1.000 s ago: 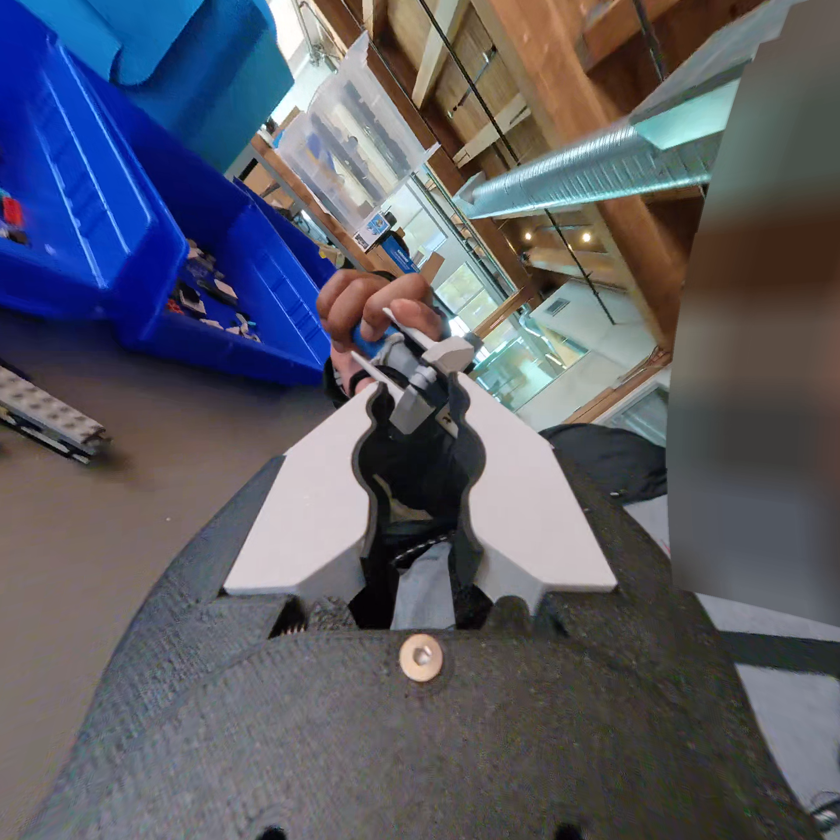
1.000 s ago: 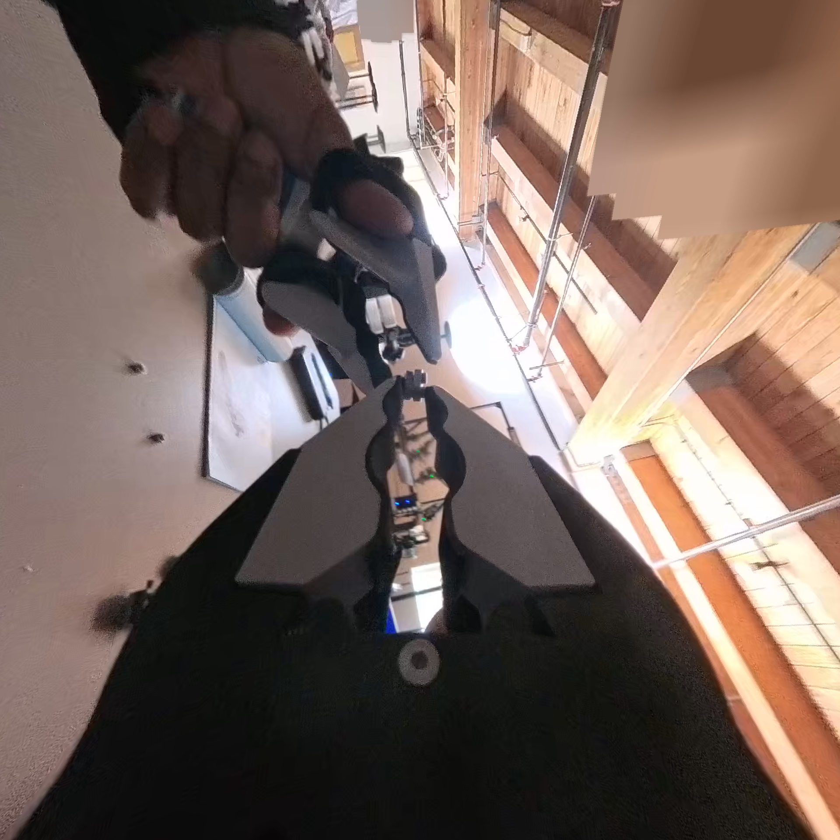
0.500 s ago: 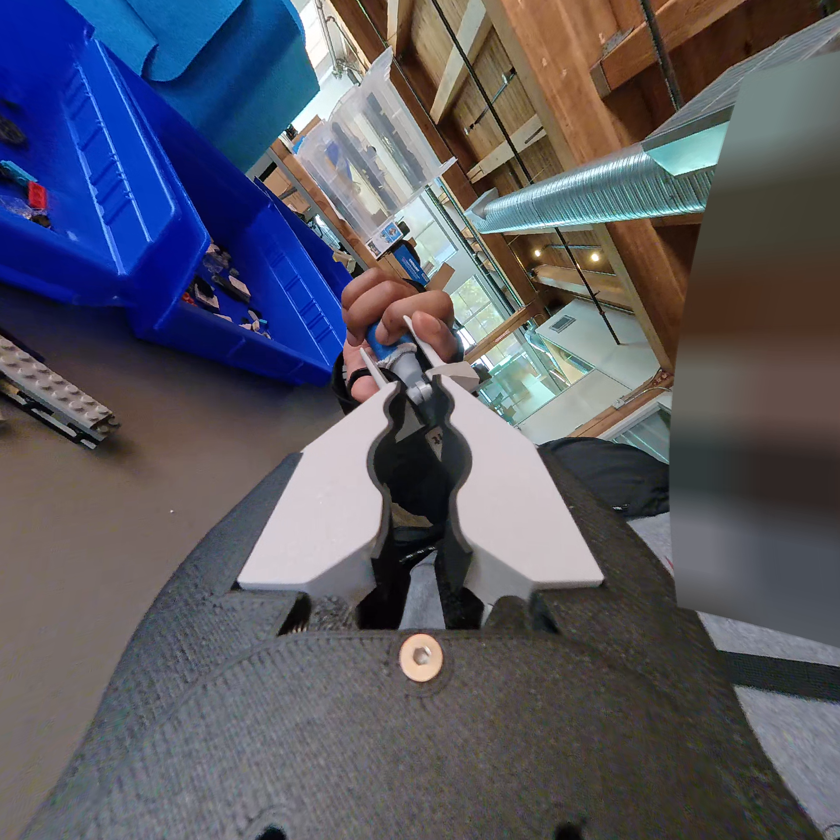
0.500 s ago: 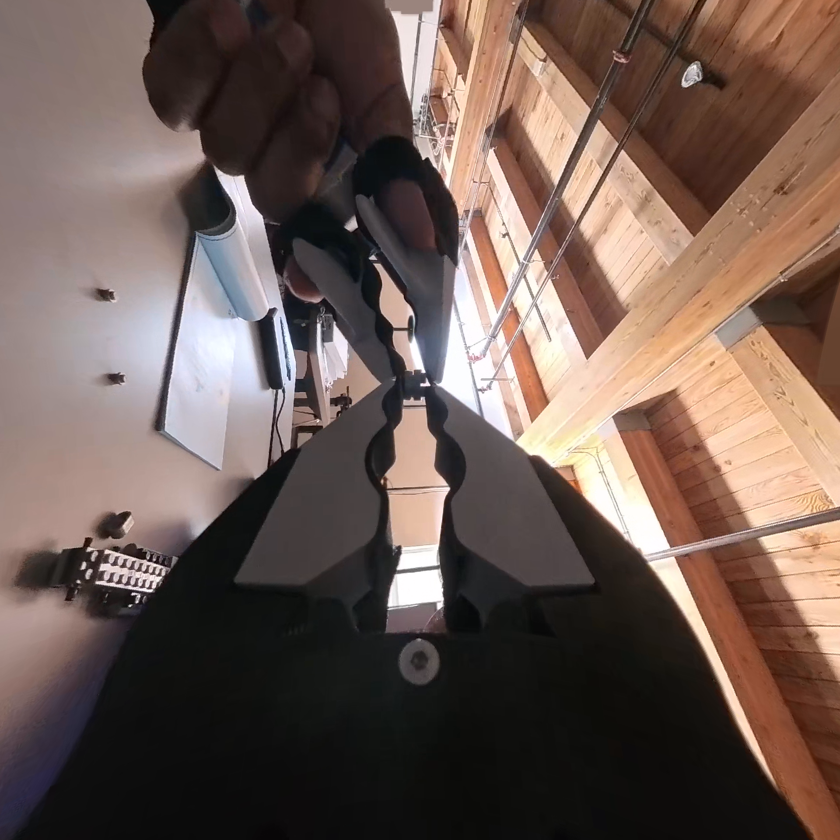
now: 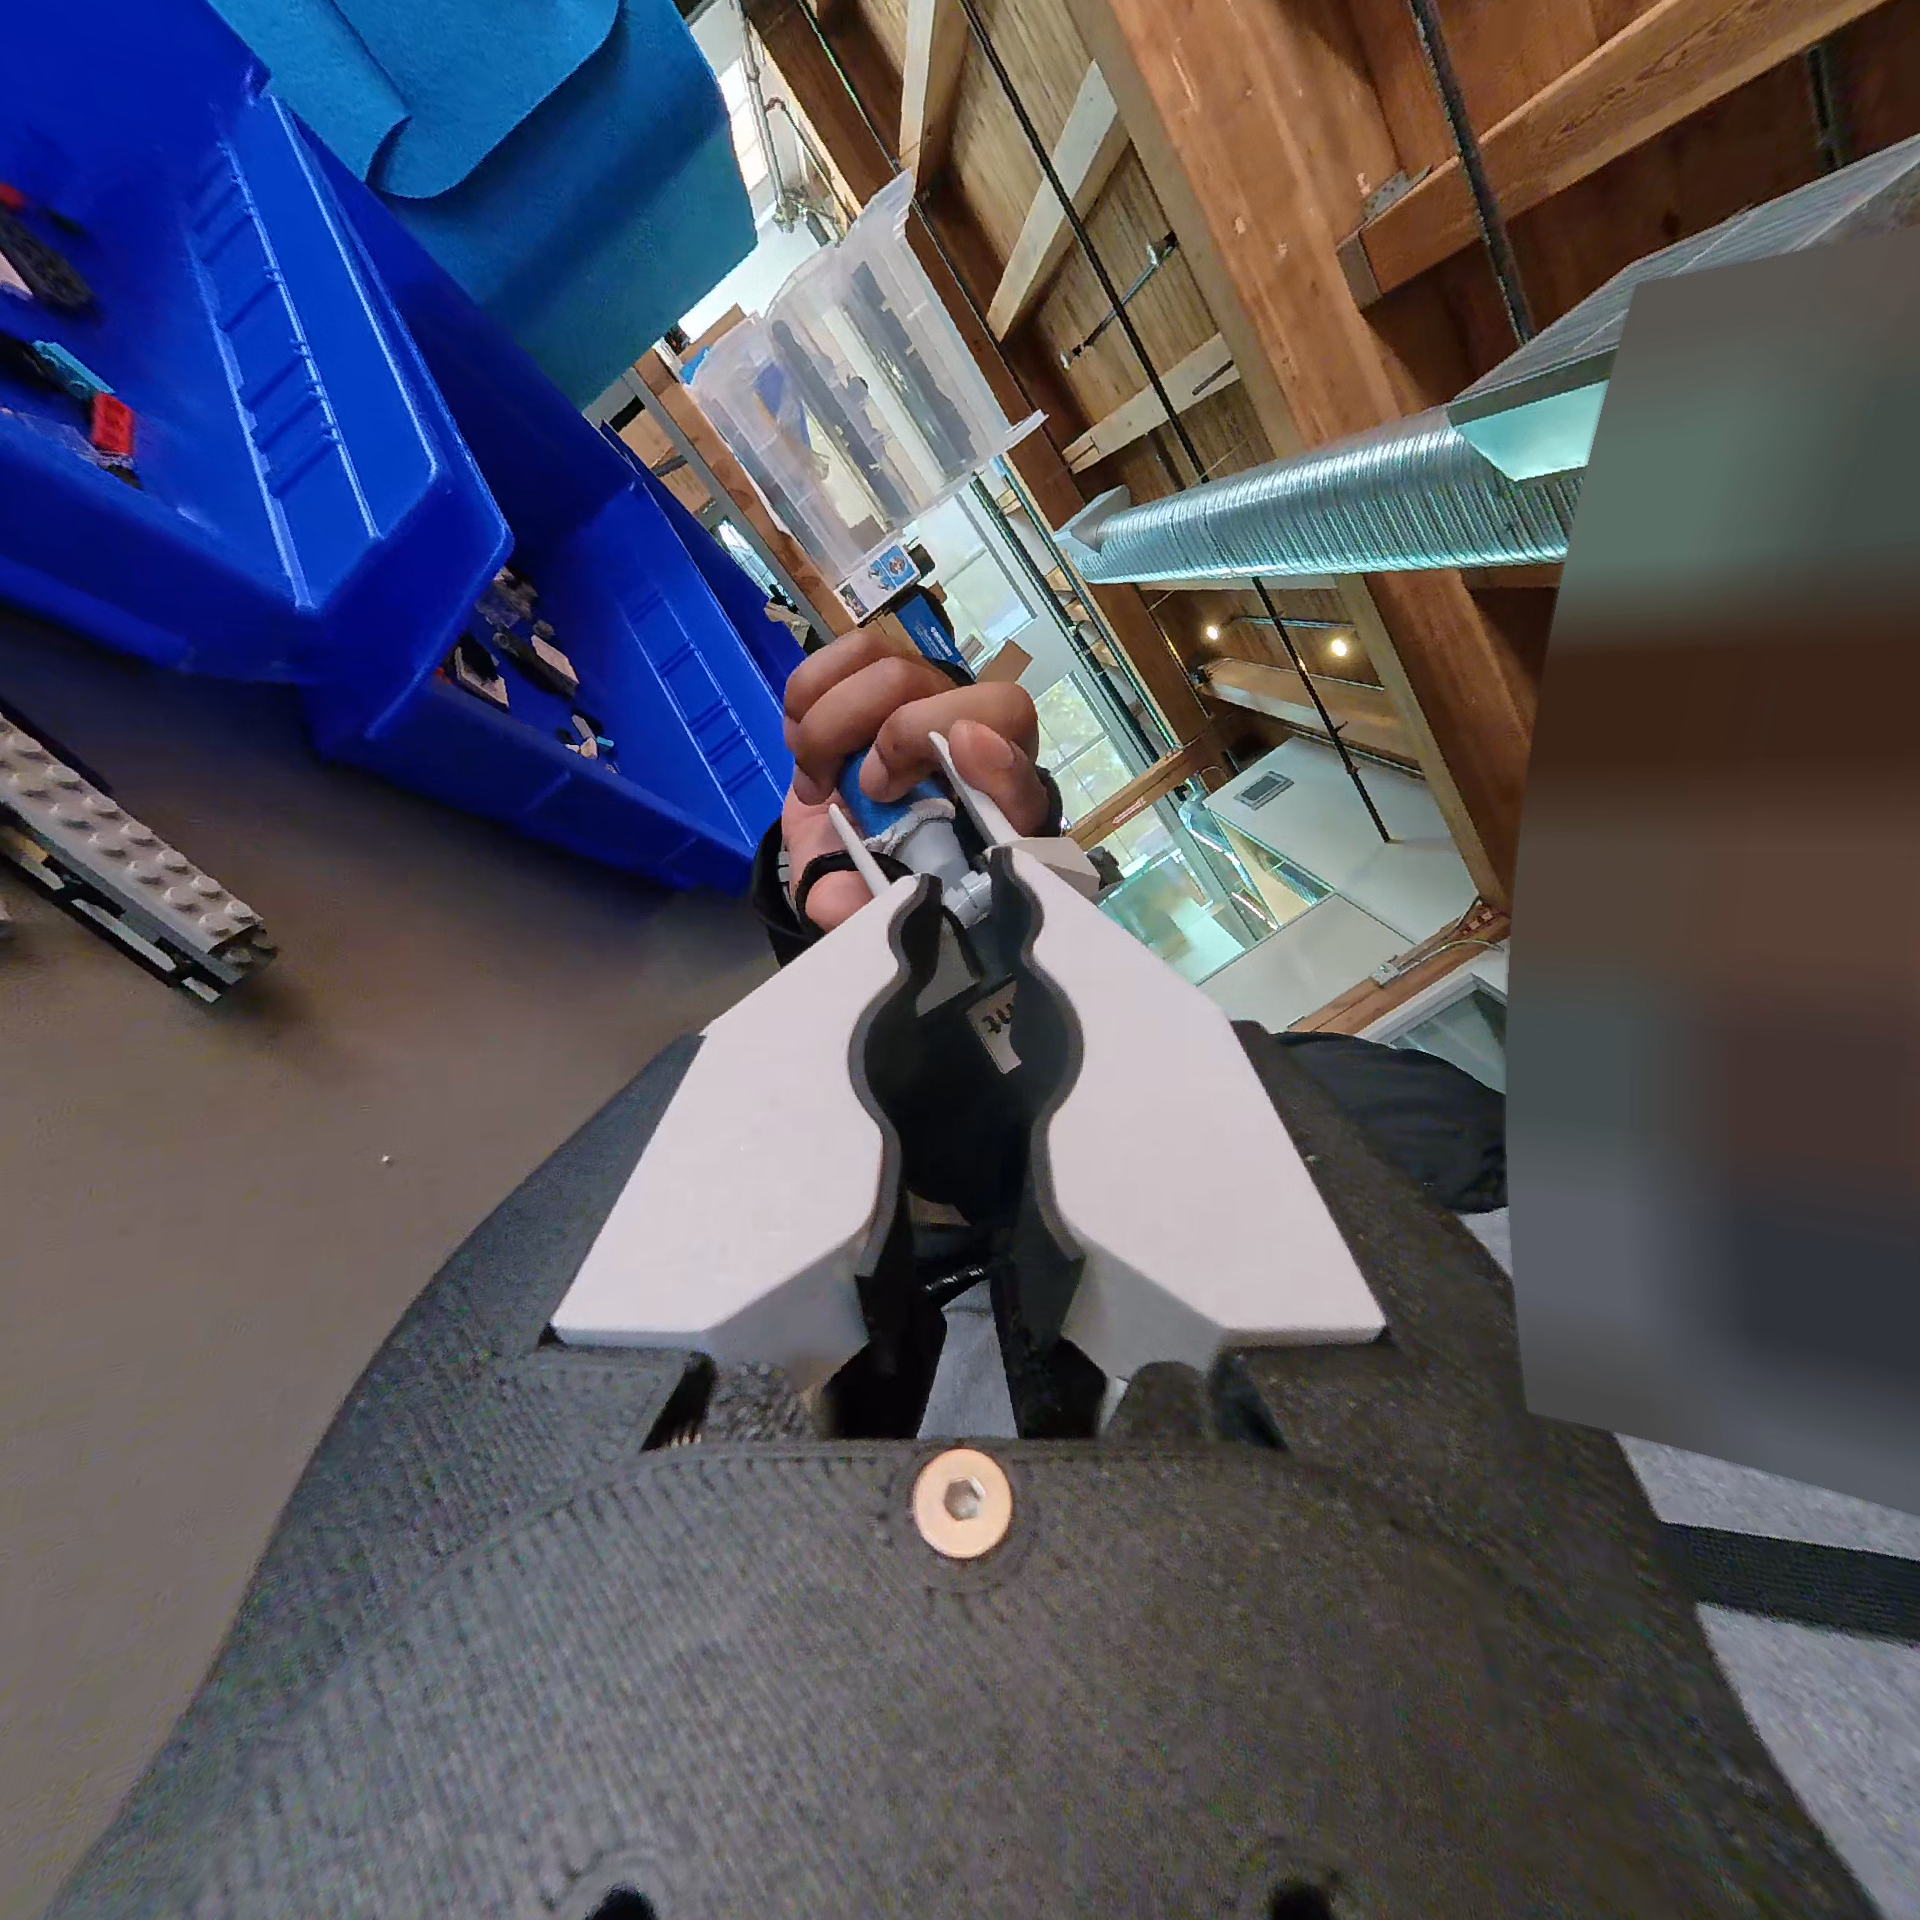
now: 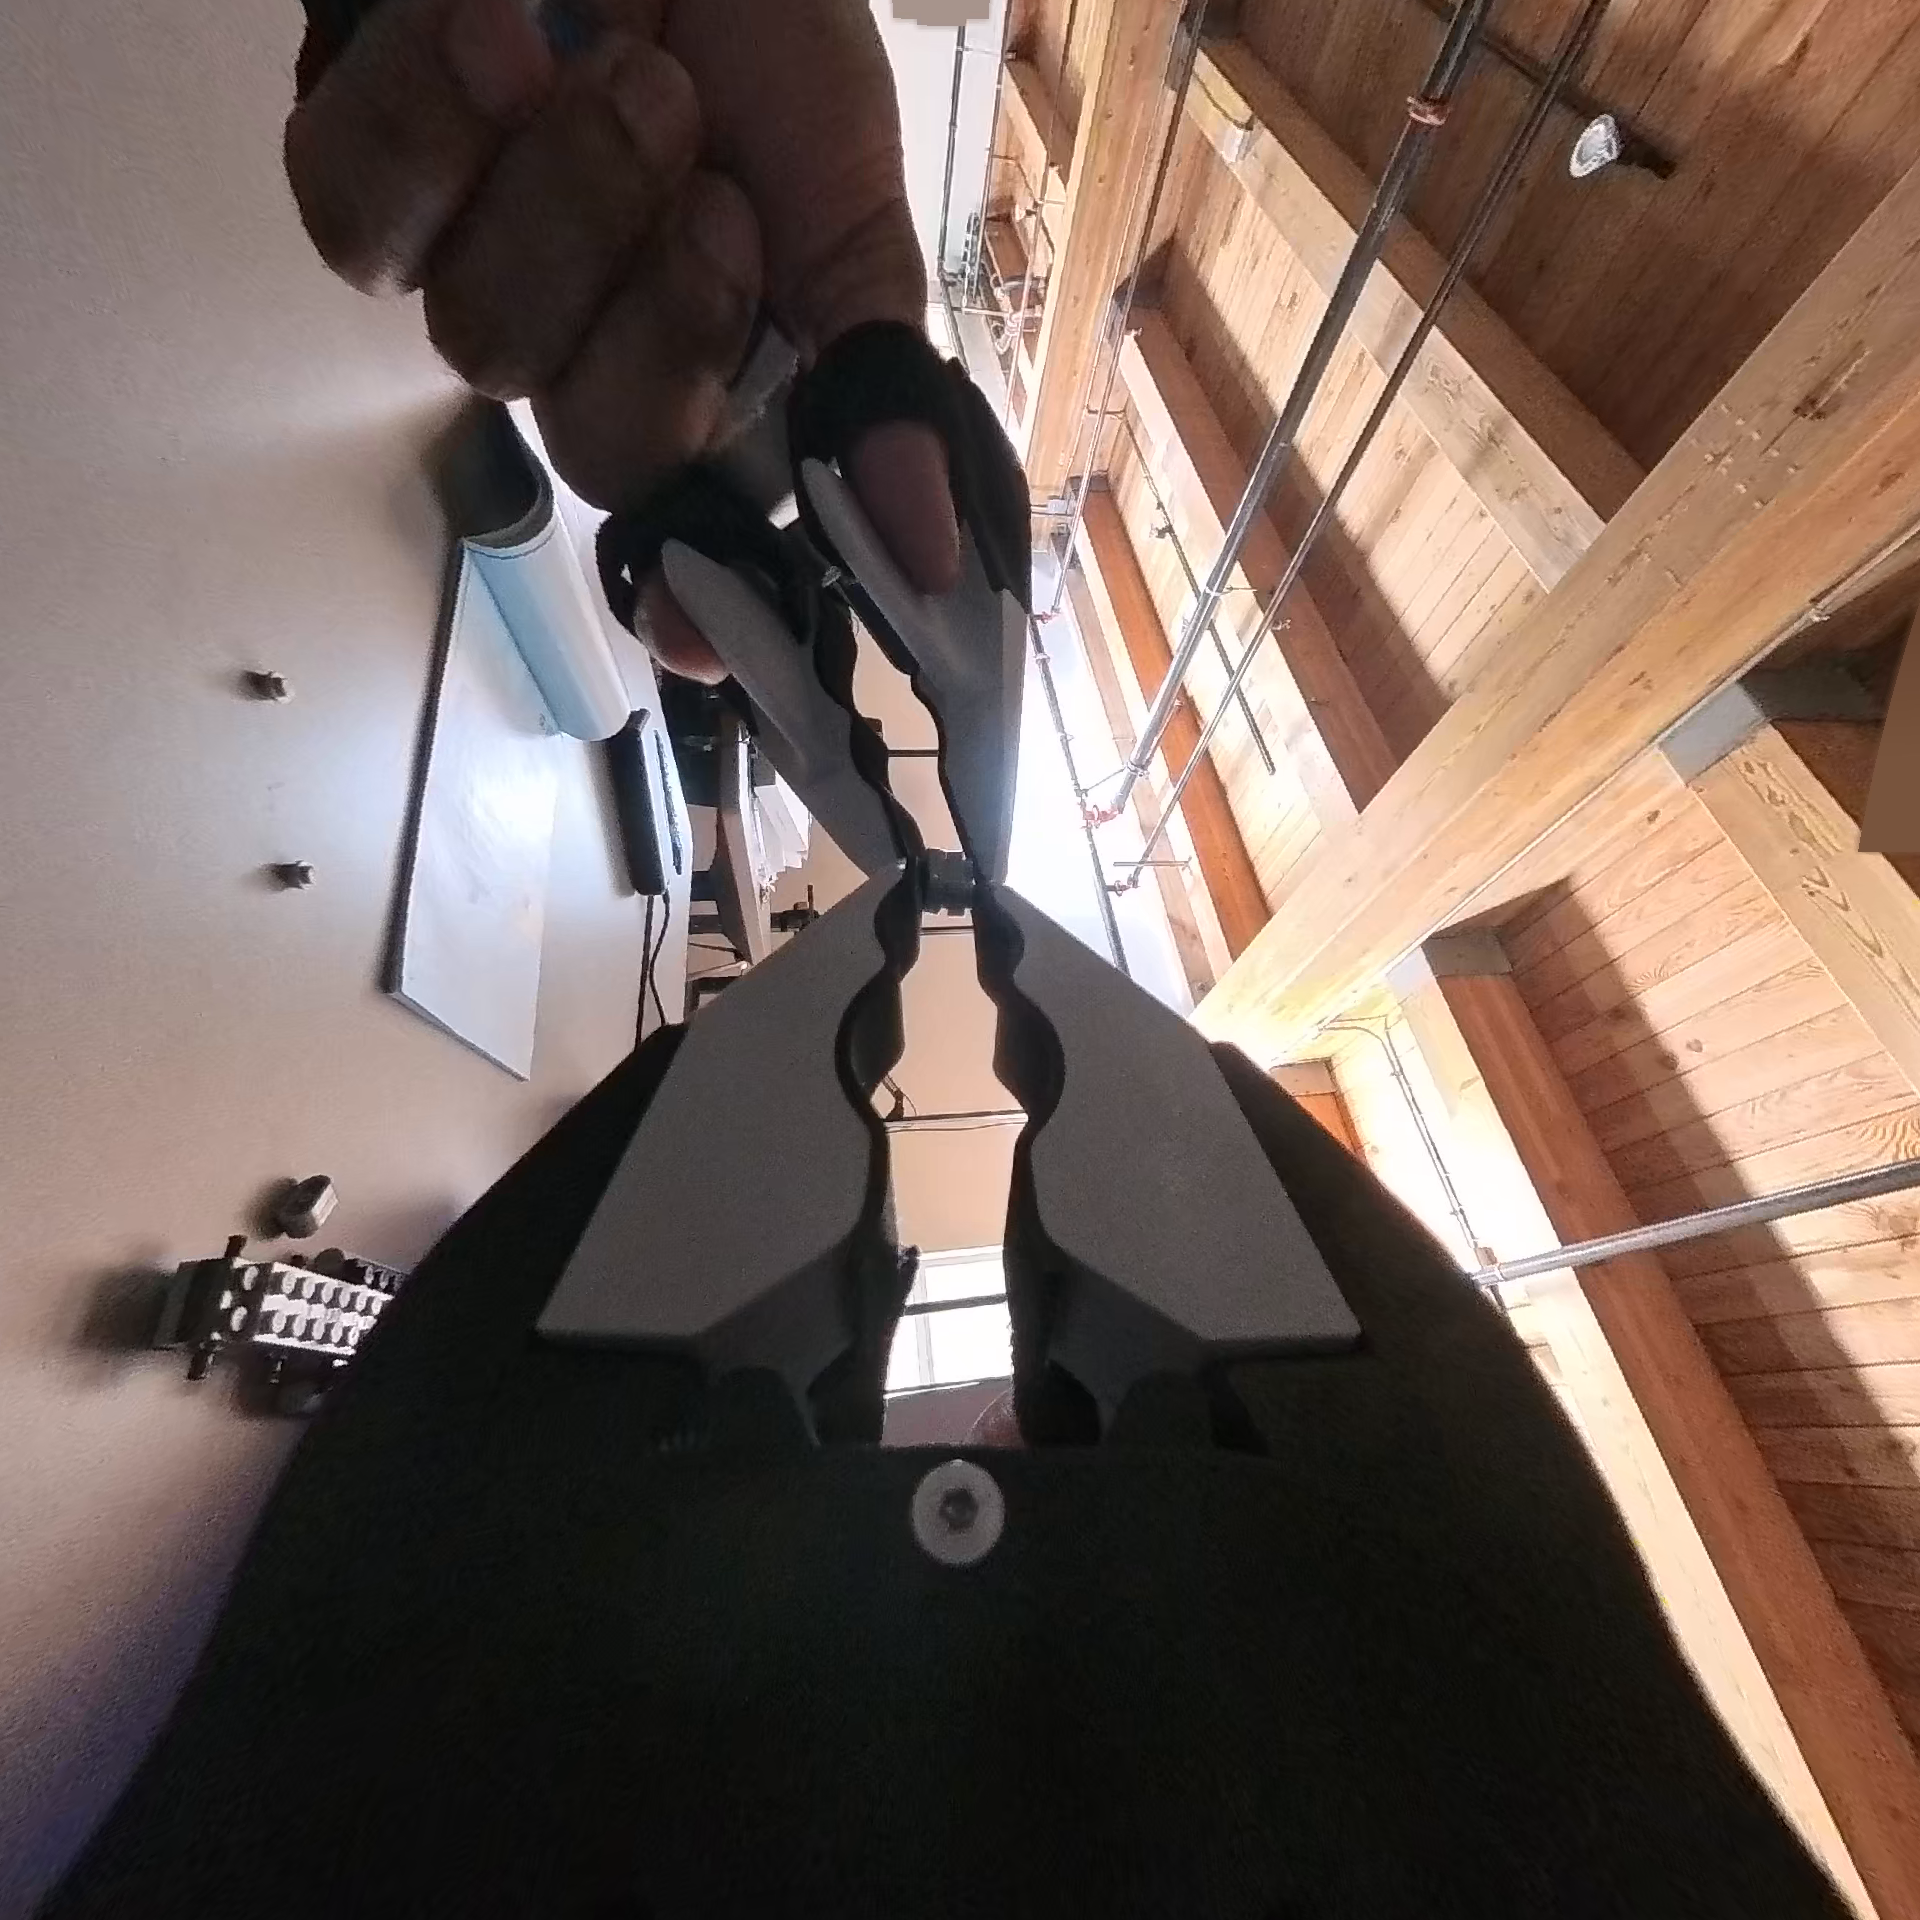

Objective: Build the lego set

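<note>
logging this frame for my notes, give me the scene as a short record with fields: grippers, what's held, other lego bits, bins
left gripper: tips closed on a small grey lego piece, raised off the table
right gripper: tips meet the left gripper's, closed on the same small piece
grip certainty: piece is tiny and dark in the right wrist view; which fingers bear it is unclear
other lego: grey studded lego plate assembly lying on the grey table
bins: blue plastic bins holding loose small pieces
background: wooden ceiling beams
</note>
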Motion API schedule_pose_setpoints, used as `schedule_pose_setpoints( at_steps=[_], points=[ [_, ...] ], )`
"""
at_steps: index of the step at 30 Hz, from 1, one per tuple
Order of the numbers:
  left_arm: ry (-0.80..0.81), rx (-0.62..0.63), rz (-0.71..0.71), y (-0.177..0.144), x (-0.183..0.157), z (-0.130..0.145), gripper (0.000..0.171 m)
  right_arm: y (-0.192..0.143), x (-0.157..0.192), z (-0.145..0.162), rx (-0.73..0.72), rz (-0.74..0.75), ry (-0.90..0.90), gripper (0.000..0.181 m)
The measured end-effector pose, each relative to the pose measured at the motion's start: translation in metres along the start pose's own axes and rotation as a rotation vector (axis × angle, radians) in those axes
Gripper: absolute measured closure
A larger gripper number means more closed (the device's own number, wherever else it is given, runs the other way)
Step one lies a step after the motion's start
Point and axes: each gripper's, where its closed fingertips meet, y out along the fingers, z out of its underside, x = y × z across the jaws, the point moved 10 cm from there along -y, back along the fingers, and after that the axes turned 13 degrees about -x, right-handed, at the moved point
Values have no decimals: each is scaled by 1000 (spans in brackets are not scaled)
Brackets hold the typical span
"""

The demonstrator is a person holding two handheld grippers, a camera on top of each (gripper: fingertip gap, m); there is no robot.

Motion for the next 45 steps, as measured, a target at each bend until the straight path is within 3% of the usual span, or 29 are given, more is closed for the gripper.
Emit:
schedule_pose_setpoints(
  at_steps=[14, 35, 45],
  points=[
    [-60, -17, 20, -1, 2, 2, 161, 0, -4, 0, -8, -10, 62, 171],
    [-97, -27, -57, -8, 12, 4, 157, 1, 14, 3, 31, -82, -198, 170],
    [50, -26, -78, -8, 10, 2, 160, 2, 16, 2, 41, -48, -179, 169]
  ],
)
